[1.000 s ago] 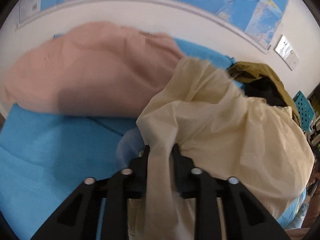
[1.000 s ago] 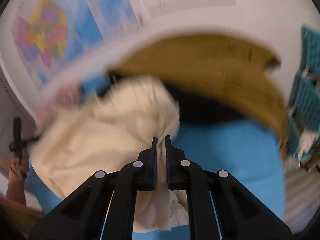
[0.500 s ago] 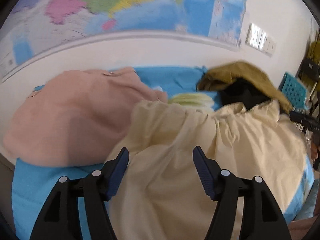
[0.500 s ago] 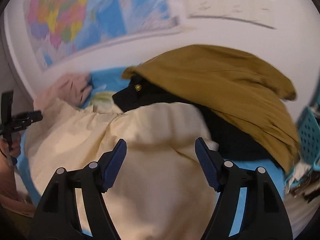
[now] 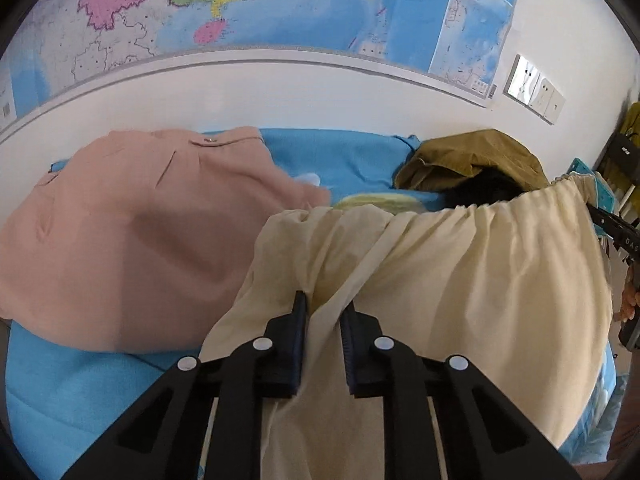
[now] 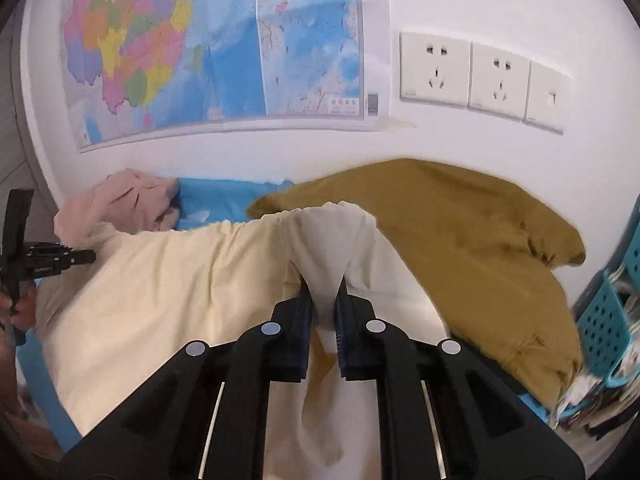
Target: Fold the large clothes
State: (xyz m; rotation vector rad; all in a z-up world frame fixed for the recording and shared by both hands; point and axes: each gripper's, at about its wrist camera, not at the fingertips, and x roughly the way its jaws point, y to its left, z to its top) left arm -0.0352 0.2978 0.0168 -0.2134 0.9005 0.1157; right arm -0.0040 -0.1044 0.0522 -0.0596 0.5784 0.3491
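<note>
A cream garment (image 5: 460, 280) hangs stretched between two handheld grippers above a bed covered in a blue sheet (image 5: 80, 392). The left gripper (image 5: 323, 312) pinches a fold of the cream cloth near its gathered top edge, its jaws nearly together with fabric bunched between them. The right gripper (image 6: 323, 292) clamps the other end of the same edge the same way. Half a second ago both sets of jaws stood wide apart over the cloth; they have just been closing, and the garment now sits higher and tauter than before. To the left of the cream garment a pink garment (image 5: 132, 232) lies spread on the sheet. To the right, against the white wall, an olive-brown garment (image 6: 460, 232) is heaped over something black. A teal plastic basket (image 6: 604, 320) stands at the bed's right edge. Bare blue sheet shows between the pink and olive piles, by the wall. A wall map (image 6: 208, 48) hangs above.
</note>
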